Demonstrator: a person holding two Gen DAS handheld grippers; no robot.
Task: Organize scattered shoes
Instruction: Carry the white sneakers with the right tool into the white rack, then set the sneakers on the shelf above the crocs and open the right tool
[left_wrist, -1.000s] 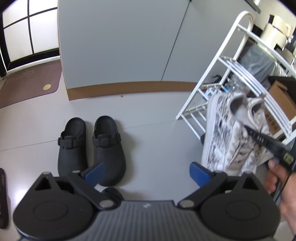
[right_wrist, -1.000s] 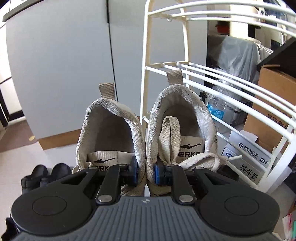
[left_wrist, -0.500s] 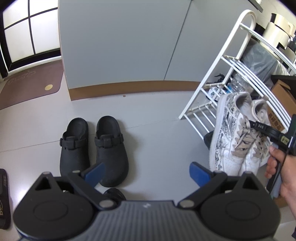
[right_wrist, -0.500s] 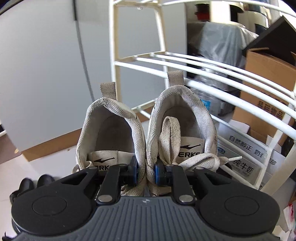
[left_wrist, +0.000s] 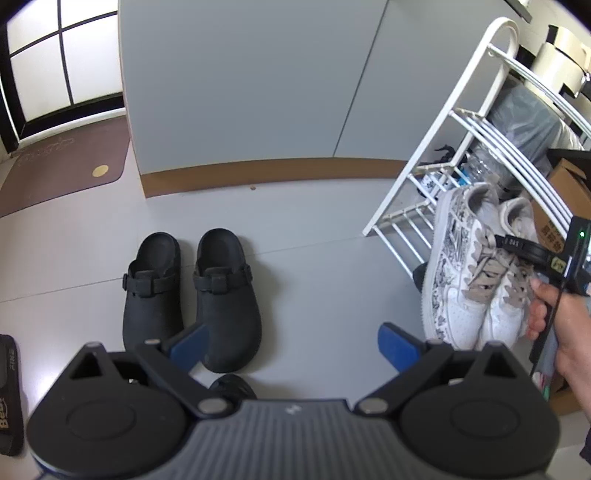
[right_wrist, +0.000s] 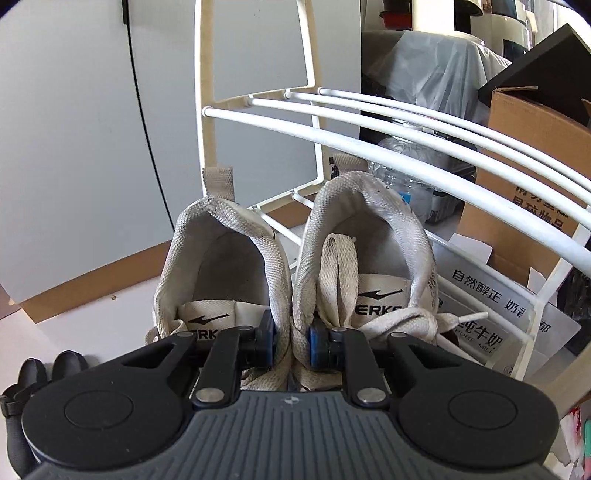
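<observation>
My right gripper (right_wrist: 291, 341) is shut on the inner collars of a pair of white sneakers (right_wrist: 362, 236), pinched together and held in the air at the white wire shoe rack (right_wrist: 369, 144), heels toward its lower shelves. The left wrist view shows the sneakers (left_wrist: 458, 269) held beside the rack (left_wrist: 476, 122). A pair of black clogs (left_wrist: 192, 291) stands on the grey floor just ahead of my left gripper (left_wrist: 291, 345), which is open and empty above the floor.
A grey cabinet (left_wrist: 240, 85) with a brown base stands behind the clogs. A brown doormat (left_wrist: 62, 166) lies at the far left. A dark sandal (left_wrist: 9, 387) lies at the left edge. Cardboard boxes (right_wrist: 532, 147) and a water bottle (right_wrist: 410, 177) sit behind the rack.
My right gripper has carried the sneakers down and closer to the rack's shelves. The left gripper has barely moved and stays open.
</observation>
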